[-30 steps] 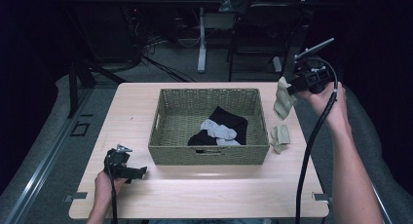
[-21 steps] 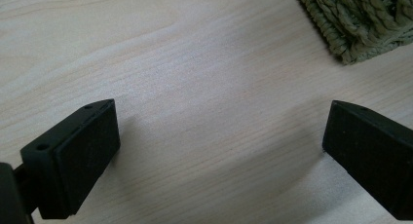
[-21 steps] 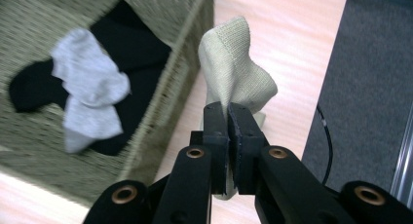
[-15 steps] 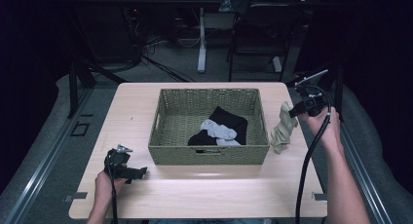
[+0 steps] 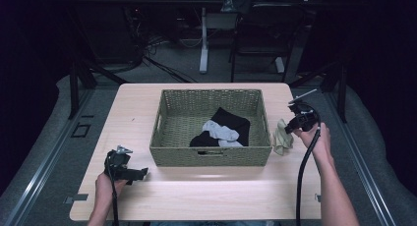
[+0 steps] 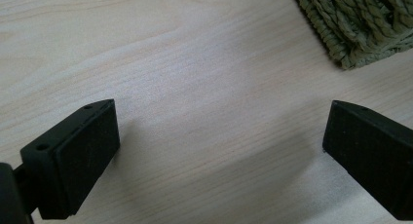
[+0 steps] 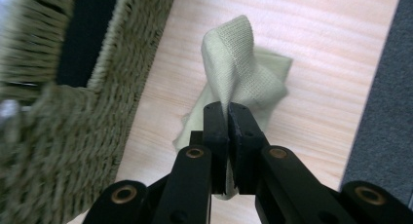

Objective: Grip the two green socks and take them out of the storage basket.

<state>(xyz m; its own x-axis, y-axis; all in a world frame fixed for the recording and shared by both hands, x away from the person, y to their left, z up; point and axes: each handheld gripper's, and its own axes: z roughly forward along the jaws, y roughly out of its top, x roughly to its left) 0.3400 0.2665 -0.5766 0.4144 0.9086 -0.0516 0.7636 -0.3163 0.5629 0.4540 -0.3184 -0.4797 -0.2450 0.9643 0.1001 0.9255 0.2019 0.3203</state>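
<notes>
A pale green sock (image 5: 282,136) (image 7: 242,68) is bunched on the table just right of the woven basket (image 5: 168,137) (image 7: 58,121). My right gripper (image 5: 291,127) (image 7: 227,109) is shut on a fold of that sock, low over the table. Inside the basket lie a black sock (image 5: 230,120) and a grey sock (image 5: 220,131). My left gripper (image 5: 140,174) (image 6: 214,151) rests open at the front left of the table, jaws wide apart over bare wood, with the basket's corner (image 6: 363,24) beyond them.
The light wooden table (image 5: 206,191) has its right edge (image 7: 384,87) close beside the green sock, with grey floor past it. Dark chairs and desk legs stand behind the table. A black cable (image 5: 301,182) hangs from the right gripper.
The right gripper came down from above the basket's far right corner to table height, and the green sock it holds now piles on the table. The left gripper stayed put.
</notes>
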